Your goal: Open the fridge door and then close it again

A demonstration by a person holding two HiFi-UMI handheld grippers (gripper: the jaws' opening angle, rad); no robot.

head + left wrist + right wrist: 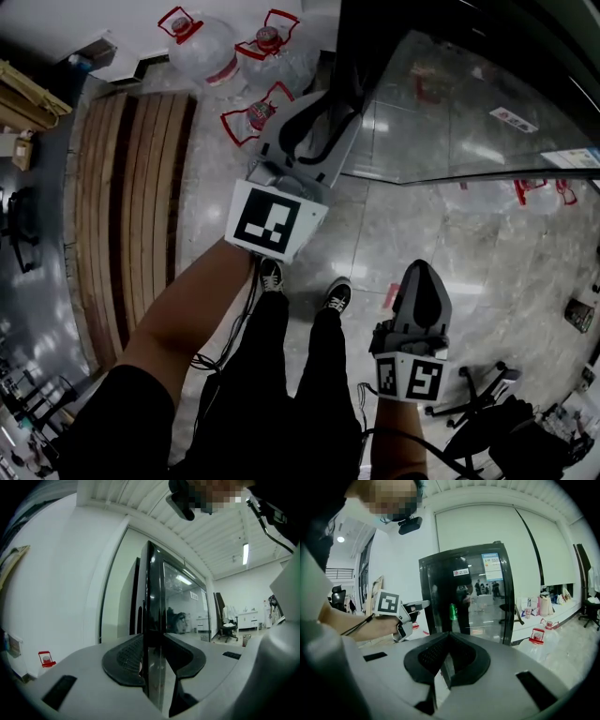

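Observation:
The black fridge (440,569) stands upright, and its glass door (469,122) mirrors the room. In the left gripper view the door's near vertical edge (152,597) runs straight between my left gripper's (153,658) jaws, and both pads lie against it. From the head view my left gripper (323,105) reaches forward to that edge. It also shows in the right gripper view, where the left gripper (423,604) sits at the door's left side. My right gripper (419,274) hangs low at the right, apart from the fridge. Its (449,641) jaws meet at the tips and hold nothing.
Several water jugs (202,42) with red handles stand on the floor left of the fridge, and another jug (541,637) lies at its right. A slatted wooden bench (131,187) is at the left, an office chair (478,394) at the lower right. A green can (453,611) shows inside the fridge.

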